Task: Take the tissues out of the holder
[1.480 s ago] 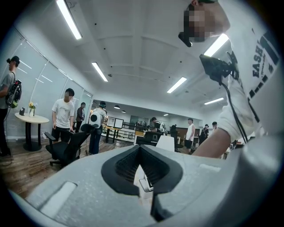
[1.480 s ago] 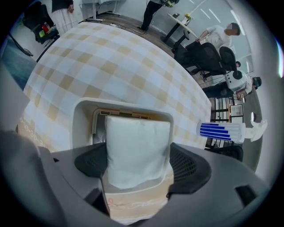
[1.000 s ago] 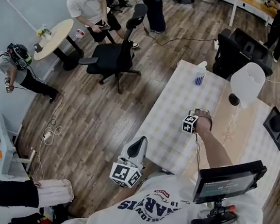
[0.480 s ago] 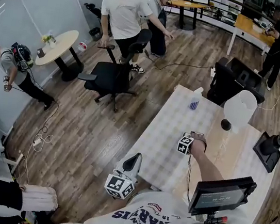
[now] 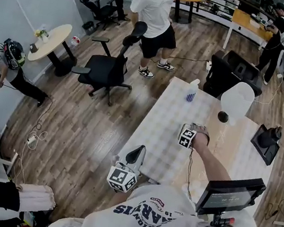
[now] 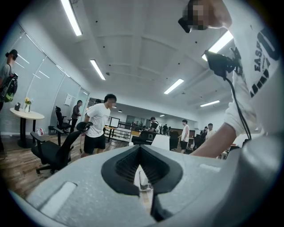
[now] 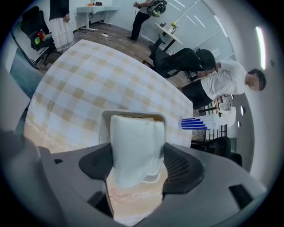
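The white shirt [image 5: 154,216] print reads roughly "ARIS" (upside down).

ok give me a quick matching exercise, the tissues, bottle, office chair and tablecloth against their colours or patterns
Things:
1. tissues
2. bottle
3. office chair
4. tablecloth

Colours or patterns:
a. black
b. blue stripes
c. plain white
d. beige and white checks

Pairs: 1-c, 2-b, 3-a, 4-d
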